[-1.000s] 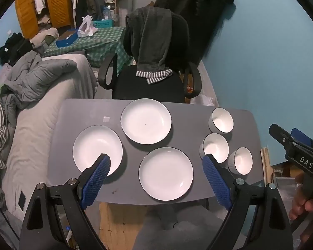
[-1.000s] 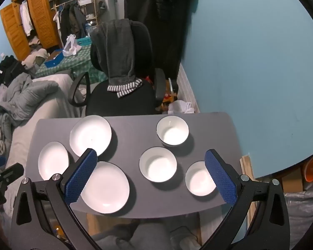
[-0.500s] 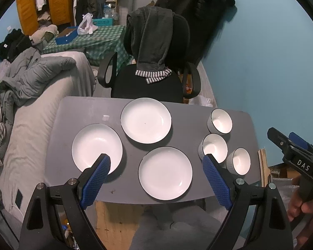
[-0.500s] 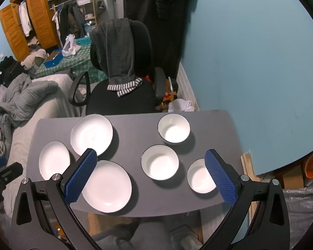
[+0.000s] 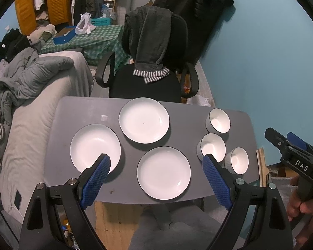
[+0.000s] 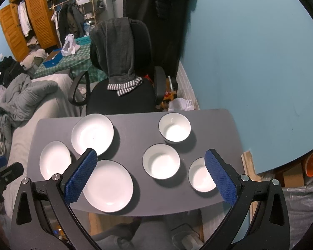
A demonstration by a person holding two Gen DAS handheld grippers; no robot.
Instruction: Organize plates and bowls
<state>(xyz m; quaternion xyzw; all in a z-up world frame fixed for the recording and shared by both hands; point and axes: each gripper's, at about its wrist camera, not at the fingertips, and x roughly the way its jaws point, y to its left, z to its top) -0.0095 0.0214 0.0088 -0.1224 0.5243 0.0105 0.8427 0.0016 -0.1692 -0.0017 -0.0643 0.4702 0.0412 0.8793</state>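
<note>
Three white plates lie on the grey table (image 5: 187, 123): a left plate (image 5: 95, 148), a far plate (image 5: 144, 120) and a near plate (image 5: 163, 173). Three white bowls stand at the right: a far bowl (image 5: 218, 120), a middle bowl (image 5: 212, 147) and a near bowl (image 5: 237, 160). My left gripper (image 5: 156, 179) is open and empty, held above the table's near edge. My right gripper (image 6: 151, 174) is open and empty, held above the near edge over the bowls (image 6: 161, 160). It also shows at the right of the left wrist view (image 5: 296, 158).
A black office chair (image 5: 154, 66) draped with a dark garment stands behind the table. A bed with grey bedding (image 5: 29, 87) runs along the left. A blue wall (image 5: 271, 62) is on the right. Wooden floor (image 5: 112, 218) shows below the table's near edge.
Both grippers have drifted slightly, so the table sits a little differently in each view. Nothing was grasped or moved on the table.
</note>
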